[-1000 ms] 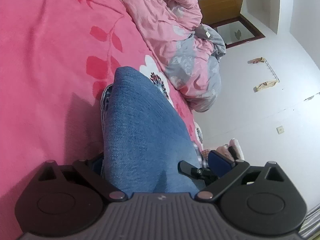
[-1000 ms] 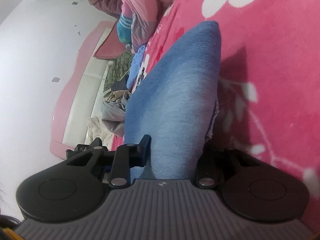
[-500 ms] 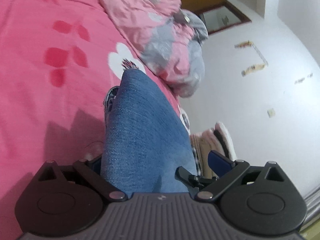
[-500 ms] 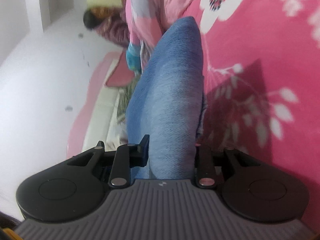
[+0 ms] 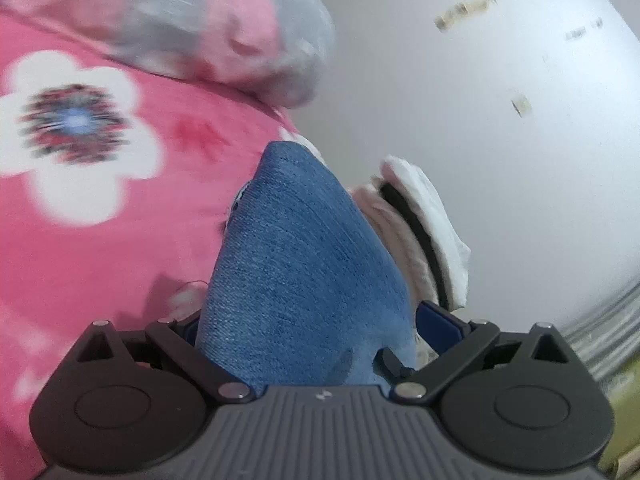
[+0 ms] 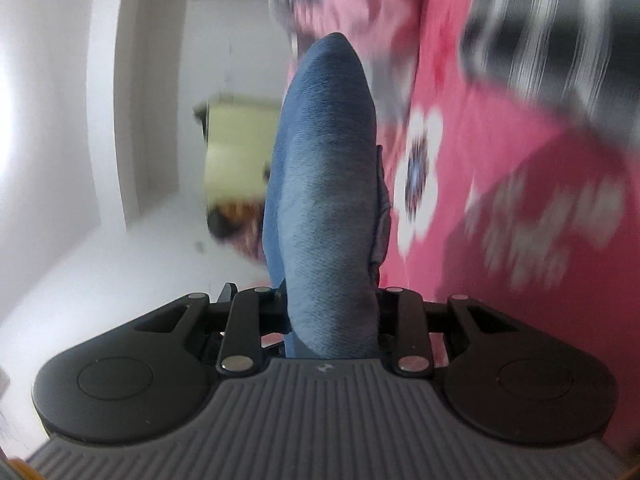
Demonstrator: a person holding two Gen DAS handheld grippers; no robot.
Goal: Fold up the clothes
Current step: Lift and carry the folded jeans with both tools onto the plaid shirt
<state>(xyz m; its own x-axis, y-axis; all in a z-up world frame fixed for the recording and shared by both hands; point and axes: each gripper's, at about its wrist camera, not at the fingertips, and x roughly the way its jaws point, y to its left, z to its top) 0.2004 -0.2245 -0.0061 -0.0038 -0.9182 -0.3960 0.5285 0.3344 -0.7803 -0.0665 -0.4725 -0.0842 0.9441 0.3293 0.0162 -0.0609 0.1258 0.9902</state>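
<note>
Left wrist view: the left gripper (image 5: 306, 320) pinches a fold of blue denim garment (image 5: 296, 264), which bulges up between the jaws and covers both fingertips, so the pads themselves are hidden. The denim tapers to a rounded point far from the camera, above a pink floral bedspread (image 5: 100, 264) that fills the left half of the view. A pink and grey quilt (image 5: 224, 28) lies bunched at the far edge of the bed, heavily blurred. To the right of the denim a pile of pale folded cloth (image 5: 424, 216) stands against a white wall (image 5: 500, 140); its layers are smeared and hard to separate (one dark band runs through them). Small marks on the wall are too blurred to identify.

Right wrist view: the right gripper (image 6: 332, 320) is clamped on the same denim garment (image 6: 324, 184), its jaws narrow and pressed against the cloth on either side; the fingertips are again buried. The bedspread (image 6: 500, 184) occupies the right side, and a black and white striped fabric (image 6: 560, 28) is cut off at the upper right corner, streaked by motion. A yellowish shape (image 6: 236, 152) far left is unreadable.

No brand, label or writing can be read in either view
</note>
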